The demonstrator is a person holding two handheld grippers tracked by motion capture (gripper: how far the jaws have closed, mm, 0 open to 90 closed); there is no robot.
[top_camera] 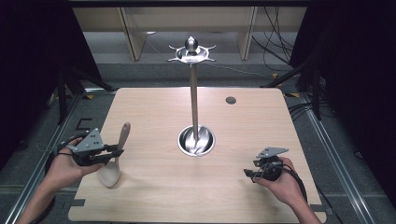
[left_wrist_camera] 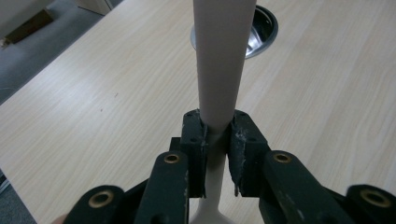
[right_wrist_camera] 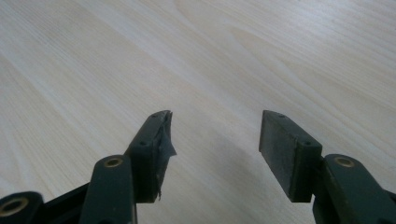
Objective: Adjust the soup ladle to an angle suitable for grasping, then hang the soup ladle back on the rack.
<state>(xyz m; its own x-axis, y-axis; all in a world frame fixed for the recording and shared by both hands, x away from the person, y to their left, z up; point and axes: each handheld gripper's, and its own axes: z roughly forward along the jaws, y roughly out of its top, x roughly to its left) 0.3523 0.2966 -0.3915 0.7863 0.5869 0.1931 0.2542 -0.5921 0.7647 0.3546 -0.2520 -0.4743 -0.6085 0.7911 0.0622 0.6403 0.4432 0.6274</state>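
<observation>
Left tool (left_wrist_camera: 217,140) on apparently unlabelled spoon (left_wrist_camera: 219,60)

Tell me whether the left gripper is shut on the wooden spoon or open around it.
Shut on it. In the left gripper view the left gripper has both jaws pressed against the narrow neck of the wooden spoon, with no gap showing.

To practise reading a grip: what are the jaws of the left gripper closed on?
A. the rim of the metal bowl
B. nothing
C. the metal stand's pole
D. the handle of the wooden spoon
D: the left gripper pinches the wooden spoon by the narrow part of its handle.
</observation>
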